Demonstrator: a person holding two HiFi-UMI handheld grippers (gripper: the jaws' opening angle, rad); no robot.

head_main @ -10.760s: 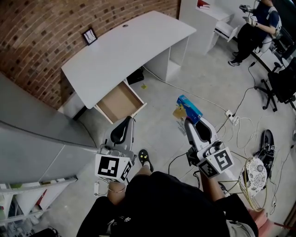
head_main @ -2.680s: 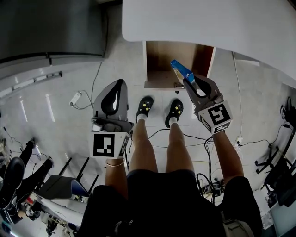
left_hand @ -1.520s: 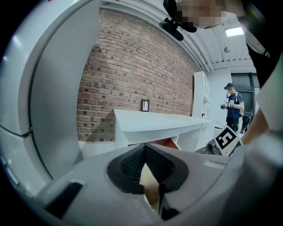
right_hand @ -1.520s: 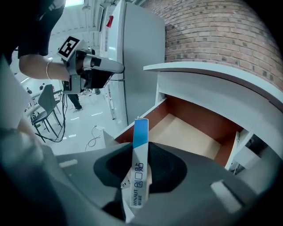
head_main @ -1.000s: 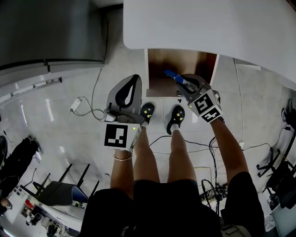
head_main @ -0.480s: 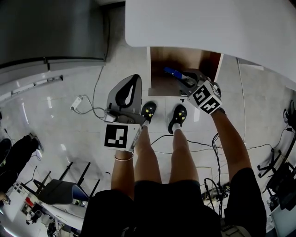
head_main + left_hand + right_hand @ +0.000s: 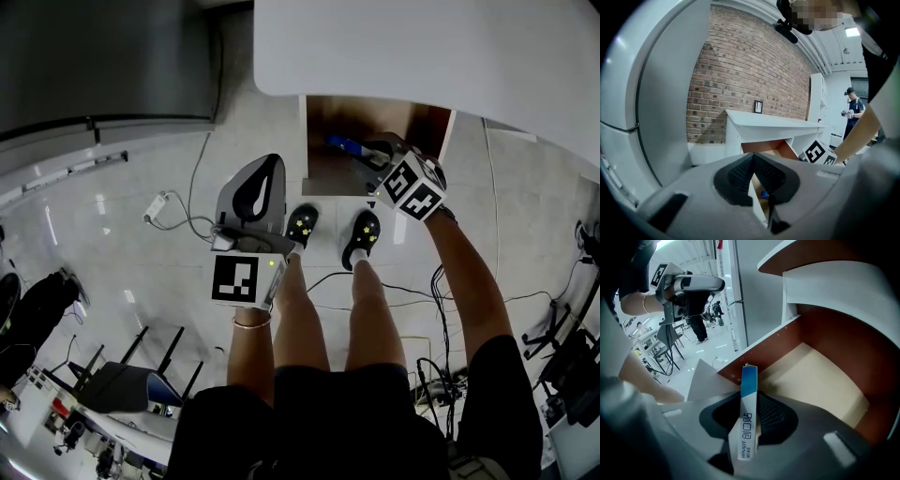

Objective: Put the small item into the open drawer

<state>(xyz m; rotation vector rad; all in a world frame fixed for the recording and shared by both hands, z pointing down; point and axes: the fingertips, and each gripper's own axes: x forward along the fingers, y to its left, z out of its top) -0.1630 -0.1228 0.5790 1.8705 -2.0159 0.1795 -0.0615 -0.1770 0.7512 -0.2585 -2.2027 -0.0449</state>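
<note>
While the right gripper [image 7: 752, 403] pinches the small box [image 7: 748, 425] upright between its jaws, over the open drawer [image 7: 820, 376], the left gripper [image 7: 753, 158] hangs closed and empty, left of the drawer.

Open drawer [image 7: 330, 117] under the white desk [image 7: 422, 47]: right gripper [image 7: 368, 157] above its interior, small blue box [image 7: 343, 146] clamped in the jaws, jutting toward the drawer's left wall; left gripper [image 7: 265, 171] left of the drawer, tips together; black shoes [image 7: 300, 223] just before its front.
</note>
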